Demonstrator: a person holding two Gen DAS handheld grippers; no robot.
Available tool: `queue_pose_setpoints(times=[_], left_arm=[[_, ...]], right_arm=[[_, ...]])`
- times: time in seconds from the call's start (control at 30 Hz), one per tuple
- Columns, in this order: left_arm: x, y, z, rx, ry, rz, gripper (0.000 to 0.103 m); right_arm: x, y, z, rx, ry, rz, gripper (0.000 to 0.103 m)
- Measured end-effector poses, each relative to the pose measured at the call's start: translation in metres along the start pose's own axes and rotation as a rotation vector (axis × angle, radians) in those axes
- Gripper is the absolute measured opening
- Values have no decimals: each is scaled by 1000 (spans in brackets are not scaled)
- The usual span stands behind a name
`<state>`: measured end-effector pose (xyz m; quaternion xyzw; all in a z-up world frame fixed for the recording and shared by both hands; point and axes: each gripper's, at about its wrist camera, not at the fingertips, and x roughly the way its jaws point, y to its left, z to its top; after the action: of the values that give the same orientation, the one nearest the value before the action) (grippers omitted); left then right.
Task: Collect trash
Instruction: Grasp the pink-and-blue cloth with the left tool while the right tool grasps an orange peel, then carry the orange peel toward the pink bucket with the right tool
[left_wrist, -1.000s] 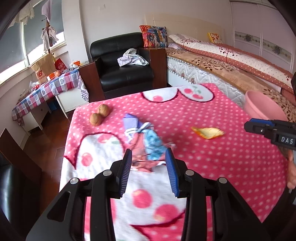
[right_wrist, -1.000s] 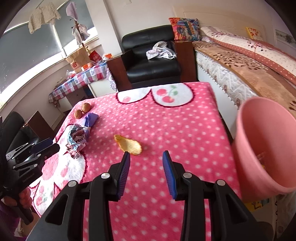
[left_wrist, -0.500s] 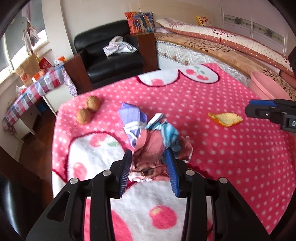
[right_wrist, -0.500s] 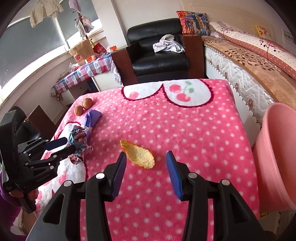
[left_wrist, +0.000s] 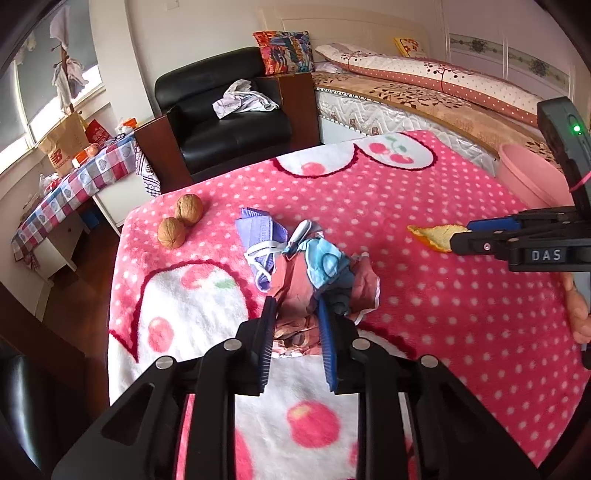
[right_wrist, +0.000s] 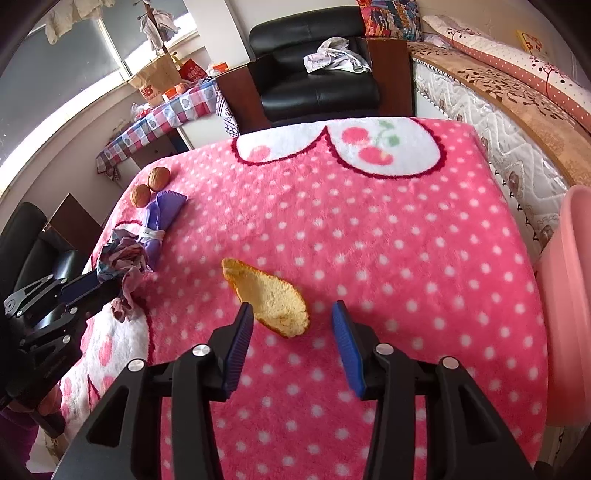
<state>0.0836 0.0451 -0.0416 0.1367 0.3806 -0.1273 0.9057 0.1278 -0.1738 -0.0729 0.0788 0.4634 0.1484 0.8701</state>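
A crumpled pink and blue wrapper (left_wrist: 317, 280) lies on the pink dotted blanket (left_wrist: 424, 295). My left gripper (left_wrist: 297, 314) has closed its jaws around the wrapper's near end; it also shows in the right wrist view (right_wrist: 92, 290) with the wrapper (right_wrist: 122, 258). An orange peel (right_wrist: 269, 295) lies mid-blanket. My right gripper (right_wrist: 291, 314) is open, its jaws on either side of the peel's near end. The peel (left_wrist: 436, 236) and right gripper (left_wrist: 461, 236) also show in the left wrist view. A purple face mask (left_wrist: 260, 236) lies beside the wrapper.
Two walnuts (left_wrist: 181, 219) sit at the blanket's far left. A pink bin (right_wrist: 569, 302) stands off the right edge. A black armchair (left_wrist: 229, 122) with cloth and a bed (left_wrist: 424, 92) lie beyond. A checked side table (left_wrist: 74, 181) stands at left.
My left gripper moved onto the wrapper and closed around it. My right gripper advanced toward the orange peel, which now lies between its open jaws.
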Motion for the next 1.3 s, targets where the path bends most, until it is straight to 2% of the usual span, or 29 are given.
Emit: queue_pose_setpoints(times=[0.03,0.13,0.17,0.57,1.03,1.3], left_arm=[[-1,-1,0,-3,3,0,22],[-5,-5,-1,-13,3,3,21],[-7,-7,-1,-16,5,9,21],[-23,-24,4,-60,-11,43,21],[-38,-67,20,-79,-63,70,21],[-44,-100,41,-74,-106,37,21]], right_arm=[[1,0,0,-1,3,2,29],[0,0,-1,2,4,12,22],[0,1,-1,0,3,18,7],[-40,3,-16,-13,-58,17,3],[-96,-17,-39,18,-157,-13,3],[-123,-43,-43,73,-219,-39,3]])
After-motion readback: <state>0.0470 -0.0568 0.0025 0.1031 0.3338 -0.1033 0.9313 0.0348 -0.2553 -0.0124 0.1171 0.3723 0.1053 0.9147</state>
